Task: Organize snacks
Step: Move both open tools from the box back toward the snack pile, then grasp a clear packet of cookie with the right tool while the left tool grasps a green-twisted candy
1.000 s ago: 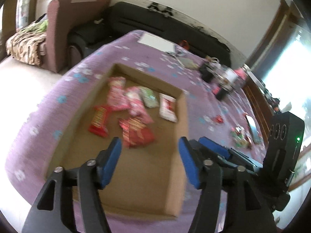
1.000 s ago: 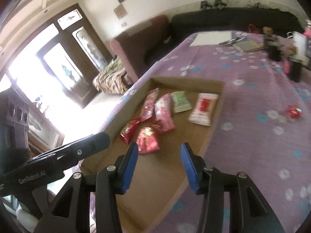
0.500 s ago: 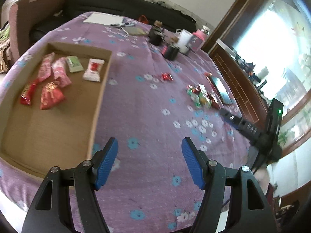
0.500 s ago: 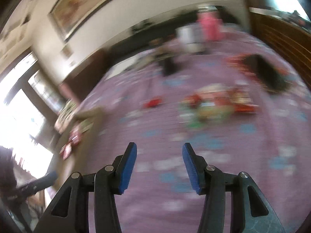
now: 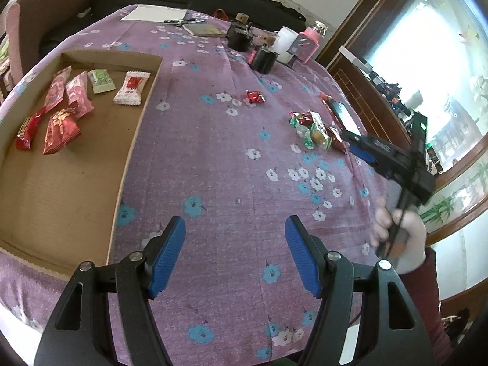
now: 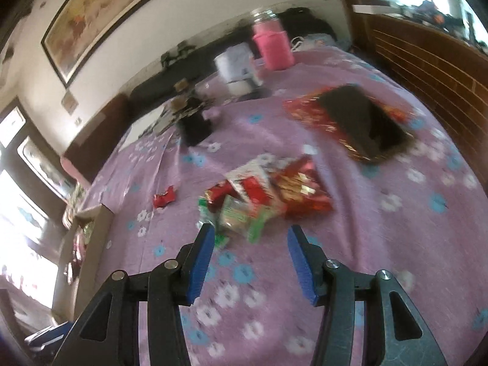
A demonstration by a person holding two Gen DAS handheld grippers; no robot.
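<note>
Both tongs agape | right tongs (image 6: 248, 241) above snack pile (image 6: 262, 196)

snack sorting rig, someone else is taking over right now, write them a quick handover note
Left tool: open, empty, over bare purple tablecloth beside the cardboard tray.
Right tool: open, empty, pointed at the snack pile, not yet touching it.
Done: six packets lie in the tray's far end, among them a white and red packet and a green packet.
Left: the pile, plus a lone red candy on the cloth between tray and pile. A red packet lies under a dark phone-like slab; it may also need moving.
</note>
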